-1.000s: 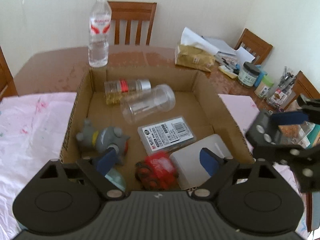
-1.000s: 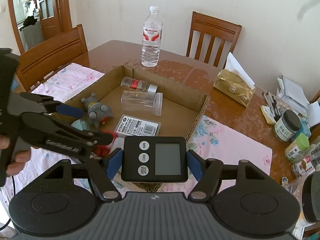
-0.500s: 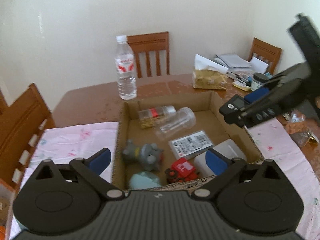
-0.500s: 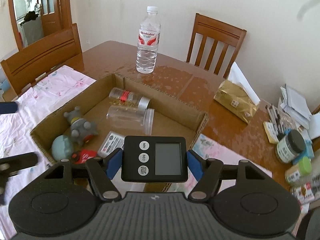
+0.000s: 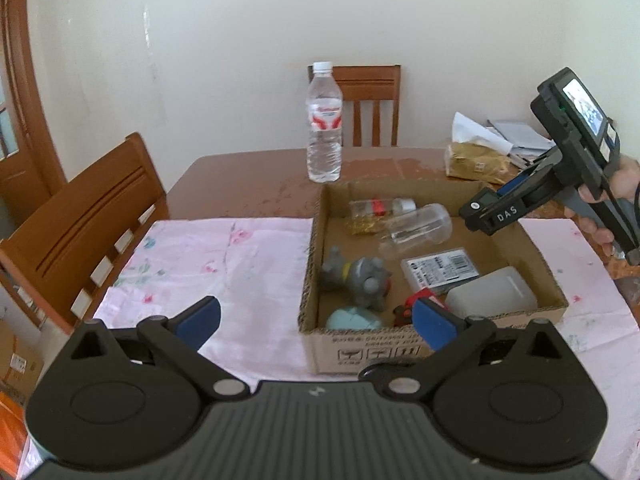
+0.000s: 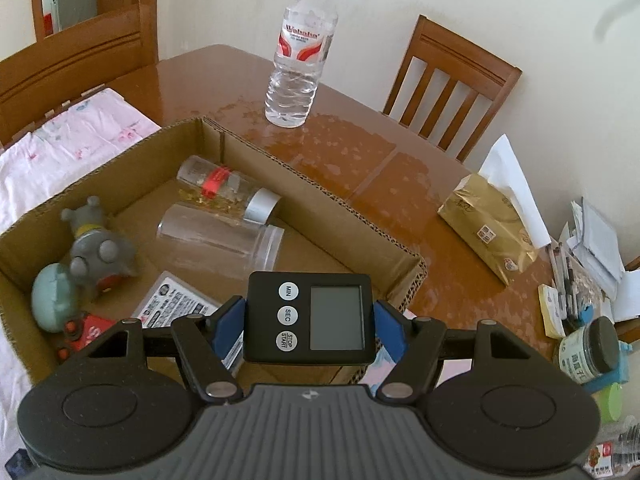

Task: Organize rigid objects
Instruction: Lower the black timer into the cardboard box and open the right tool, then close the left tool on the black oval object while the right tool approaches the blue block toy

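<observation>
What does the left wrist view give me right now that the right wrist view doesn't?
Only the left wrist view shows the white plastic case in the box's near corner, the left tool open and empty over the pink cloth, and the hand carrying the right tool.

Only the right wrist view shows the timer face-on, gripped by the right tool, and the jars at the table edge.

Both show the cardboard box, grey toy, water bottle and tissue pack.

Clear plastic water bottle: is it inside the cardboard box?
No, the clear plastic water bottle stands upright on the brown wooden table, beyond the far wall of the cardboard box.
</observation>
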The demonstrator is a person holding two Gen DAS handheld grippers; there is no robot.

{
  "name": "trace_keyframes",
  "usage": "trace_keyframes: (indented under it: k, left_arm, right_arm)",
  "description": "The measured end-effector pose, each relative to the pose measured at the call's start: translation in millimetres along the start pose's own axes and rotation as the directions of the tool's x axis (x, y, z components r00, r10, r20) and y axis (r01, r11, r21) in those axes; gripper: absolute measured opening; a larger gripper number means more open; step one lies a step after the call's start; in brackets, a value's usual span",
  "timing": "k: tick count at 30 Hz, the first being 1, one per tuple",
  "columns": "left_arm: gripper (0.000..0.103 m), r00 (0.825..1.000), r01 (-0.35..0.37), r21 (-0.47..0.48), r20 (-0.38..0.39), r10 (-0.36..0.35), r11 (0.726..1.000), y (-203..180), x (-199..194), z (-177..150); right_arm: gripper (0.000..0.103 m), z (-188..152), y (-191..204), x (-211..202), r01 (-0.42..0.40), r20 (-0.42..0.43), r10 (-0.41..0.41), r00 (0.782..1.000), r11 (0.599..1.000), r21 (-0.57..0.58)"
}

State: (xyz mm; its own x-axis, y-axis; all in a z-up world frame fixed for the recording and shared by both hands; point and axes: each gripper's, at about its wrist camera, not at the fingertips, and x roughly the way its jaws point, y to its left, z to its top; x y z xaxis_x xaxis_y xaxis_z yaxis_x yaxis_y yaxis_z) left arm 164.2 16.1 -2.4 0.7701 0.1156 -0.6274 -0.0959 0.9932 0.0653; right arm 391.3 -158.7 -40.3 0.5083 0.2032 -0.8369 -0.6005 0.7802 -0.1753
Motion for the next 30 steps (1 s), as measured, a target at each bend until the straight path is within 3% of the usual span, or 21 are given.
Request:
trace_keyframes:
  k: [2, 5, 16, 22, 30]
  left_arm:
    - [0.102, 1.000, -0.012, -0.007, -0.001, 0.012, 1.000, 1.6, -2.1, -2.6]
    - [0.102, 0.999, -0.042, 0.000, -0.006, 0.042, 0.999, 1.2, -3.5, -5.5]
    - [0.102, 0.998, -0.022, 0.018, -0.051, 0.023, 1.000, 6.2, -2.3, -12.9]
    - [0.102, 0.993, -0.003, 0.025, -0.115, 0.006, 1.000, 9.5, 5.3, -21.7]
    - [0.102, 0.989, 0.036, 0.055, -0.145, -0.028, 0.998, 16.7, 12.0, -32.0]
  right_arm:
    - [0.077, 1.7, 0.0, 4.3, 0.013, -0.003, -0.013, 1.000, 1.000, -0.010]
    - [0.102, 4.0, 1.6, 2.5, 0.039, 0.026, -0.039, 0.999, 0.999, -0.020]
    - [0.103, -1.2, 6.8, -40.3, 0.049, 0.076, -0.051, 0.996, 0.998, 0.036]
    - [0.103, -19.8, 17.8, -74.4, 0.048, 0.093, -0.055, 0.994, 0.995, 0.084]
    - [0.103, -52.6, 42.1, -117.2, 0.032, 0.104, -0.050, 0.993, 0.984, 0.174]
